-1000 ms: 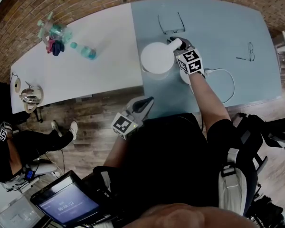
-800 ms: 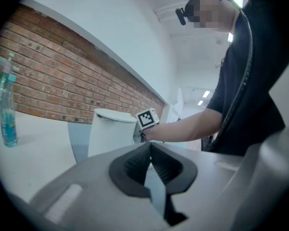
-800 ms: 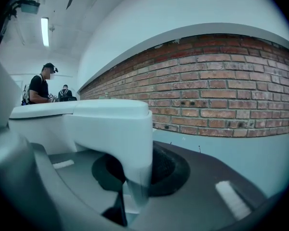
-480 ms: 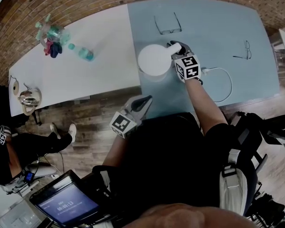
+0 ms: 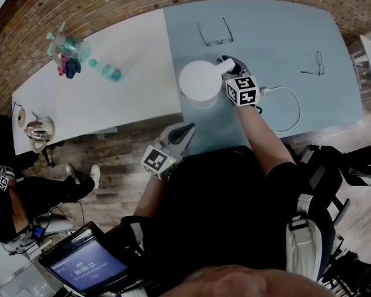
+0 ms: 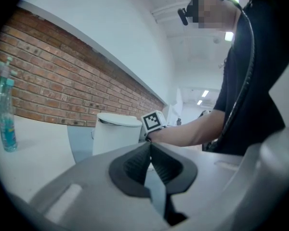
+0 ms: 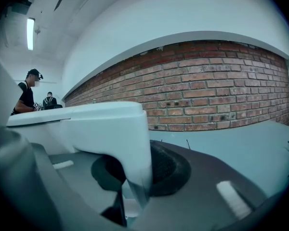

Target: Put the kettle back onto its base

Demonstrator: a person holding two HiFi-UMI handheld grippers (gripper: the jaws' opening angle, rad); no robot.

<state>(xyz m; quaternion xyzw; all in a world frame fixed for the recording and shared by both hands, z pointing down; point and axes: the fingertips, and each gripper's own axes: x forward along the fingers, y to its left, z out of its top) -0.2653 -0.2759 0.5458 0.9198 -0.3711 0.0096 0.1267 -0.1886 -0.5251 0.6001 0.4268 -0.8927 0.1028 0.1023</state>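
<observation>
The person is holding the white kettle (image 5: pixel 200 81) over the near edge of the blue table (image 5: pixel 278 36), just above the middle of the head view. The right gripper (image 5: pixel 227 64) is reaching in from the kettle's right and is clamping the kettle's handle (image 7: pixel 111 129) between its pads. Its jaws have just been easing a little wider, yet the handle is sitting pressed between them. Whether the kettle is resting on the table or hanging just above it cannot be told. A white cord (image 5: pixel 294 107) is looping across the blue top to the right of that hand. The left gripper (image 5: pixel 187 129) is hovering below the kettle in the frame, off the table's near edge, and its jaws are clenched tip to tip on nothing.
</observation>
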